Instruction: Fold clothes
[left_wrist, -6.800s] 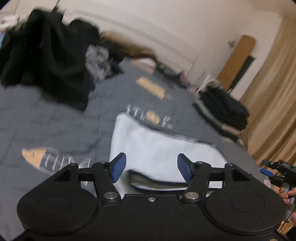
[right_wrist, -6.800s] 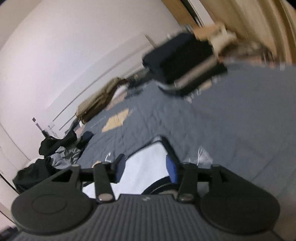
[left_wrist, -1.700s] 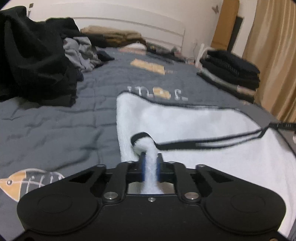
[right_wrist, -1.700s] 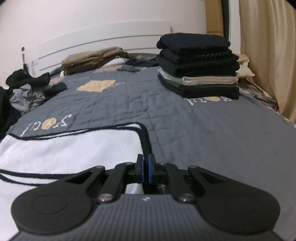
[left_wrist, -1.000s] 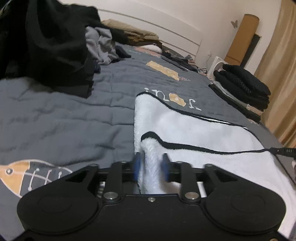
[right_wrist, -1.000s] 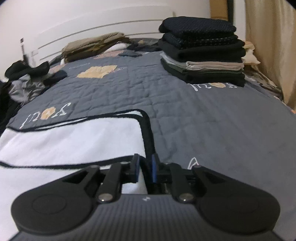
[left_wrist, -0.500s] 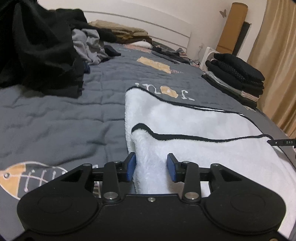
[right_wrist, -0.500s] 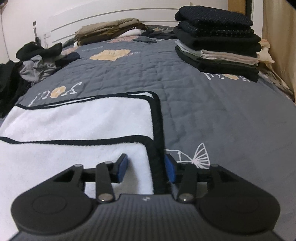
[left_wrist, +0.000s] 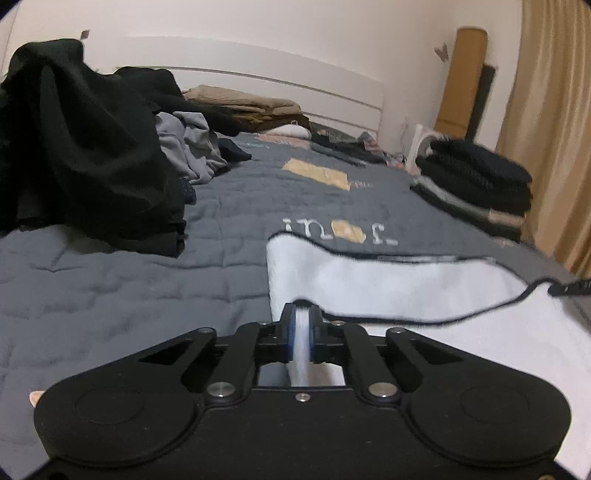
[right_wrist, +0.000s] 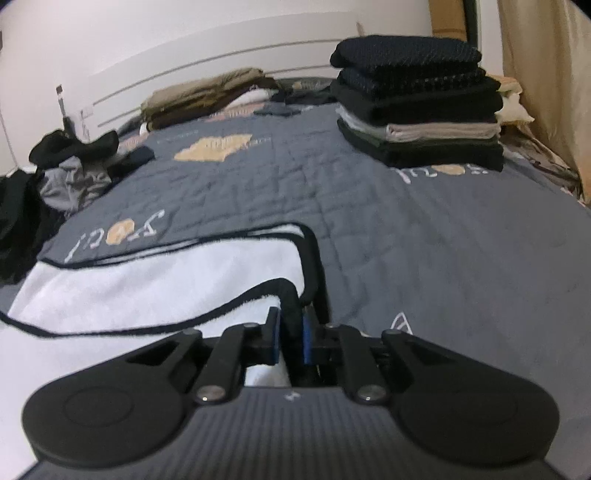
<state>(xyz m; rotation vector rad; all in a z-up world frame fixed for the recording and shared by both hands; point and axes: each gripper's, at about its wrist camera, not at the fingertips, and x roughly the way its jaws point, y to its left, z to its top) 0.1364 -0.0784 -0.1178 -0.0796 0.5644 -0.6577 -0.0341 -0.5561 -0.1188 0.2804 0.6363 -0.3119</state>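
Since half a second earlier, both hand-held grippers have gone from open, straddling the white towel (left_wrist: 388, 280), to pinching it. Left hand-held gripper (left_wrist: 302, 332): jaws clamped on a white fold at the towel's near left corner. Right hand-held gripper (right_wrist: 290, 338): jaws closing, the black-trimmed edge at the near right corner pressed between the blue pads (right_wrist: 306, 341).

Towel: lies on the grey bed quilt (right_wrist: 424, 258), its near layer already doubled toward the headboard (left_wrist: 258, 79), the black border (right_wrist: 147, 317) crossing it from side to side. With both near corners gripped, the next fold toward the headboard looks ready to begin; this is a judgement.

Relative to the towel: folded dark stack (right_wrist: 417, 99) beyond it on the right; unfolded black heap (left_wrist: 85, 158) and grey garment (left_wrist: 188, 147) beyond it on the left.

Writing: the quilt carries script lettering with an orange motif (left_wrist: 347, 232) just beyond the towel's far edge; the word cannot be read with confidence. No brand is legible.
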